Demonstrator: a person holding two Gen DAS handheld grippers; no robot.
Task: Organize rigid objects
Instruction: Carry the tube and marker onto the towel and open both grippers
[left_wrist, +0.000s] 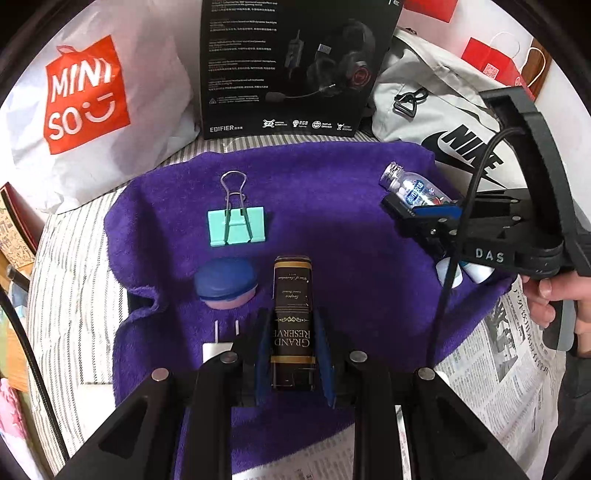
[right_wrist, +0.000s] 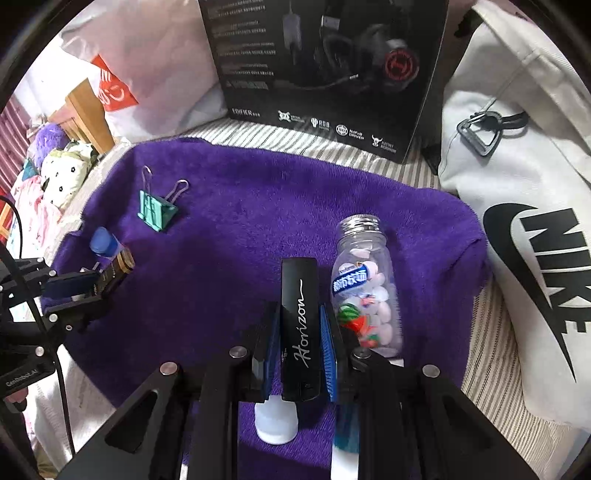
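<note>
The left gripper (left_wrist: 293, 354) has its 2 blue pads pinching a dark "Grand Reserve" box (left_wrist: 292, 314) over the near part of the purple towel (left_wrist: 332, 229), with a blue-capped round item (left_wrist: 225, 282) just to its left and a teal binder clip (left_wrist: 236, 225) lying beyond. The right gripper (right_wrist: 300, 350) is clamped on a black "Horizon" case (right_wrist: 300, 325), held just beside a clear candy bottle (right_wrist: 365, 288) lying on the towel's right side. A black headset box (left_wrist: 295, 66) stands behind the towel.
</note>
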